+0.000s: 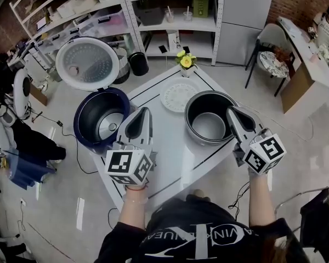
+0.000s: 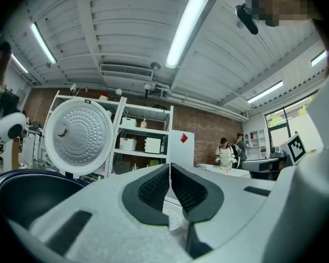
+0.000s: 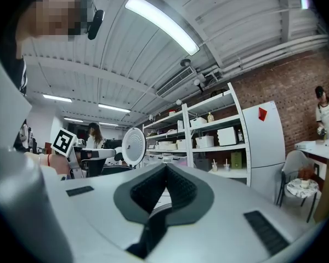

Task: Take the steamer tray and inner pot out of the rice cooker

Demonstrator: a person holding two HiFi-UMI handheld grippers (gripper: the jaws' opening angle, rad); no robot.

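The dark blue rice cooker (image 1: 101, 116) stands at the table's left edge with its lid (image 1: 88, 63) up and its cavity empty. The dark inner pot (image 1: 208, 118) sits on the white table (image 1: 170, 147) to the right of the cooker. The white perforated steamer tray (image 1: 179, 95) lies flat behind the pot. My left gripper (image 1: 145, 110) hovers between cooker and pot, shut and holding nothing. My right gripper (image 1: 231, 109) hangs over the pot's right rim, also shut and holding nothing. In the left gripper view the left gripper (image 2: 169, 169) points level toward the lid (image 2: 79, 136).
A small vase of yellow flowers (image 1: 186, 62) stands at the table's far corner. Shelving (image 1: 170, 15) lines the back wall, with a black bin (image 1: 138, 63) on the floor. A chair (image 1: 271, 51) and a desk stand at the right. People stand far off in both gripper views.
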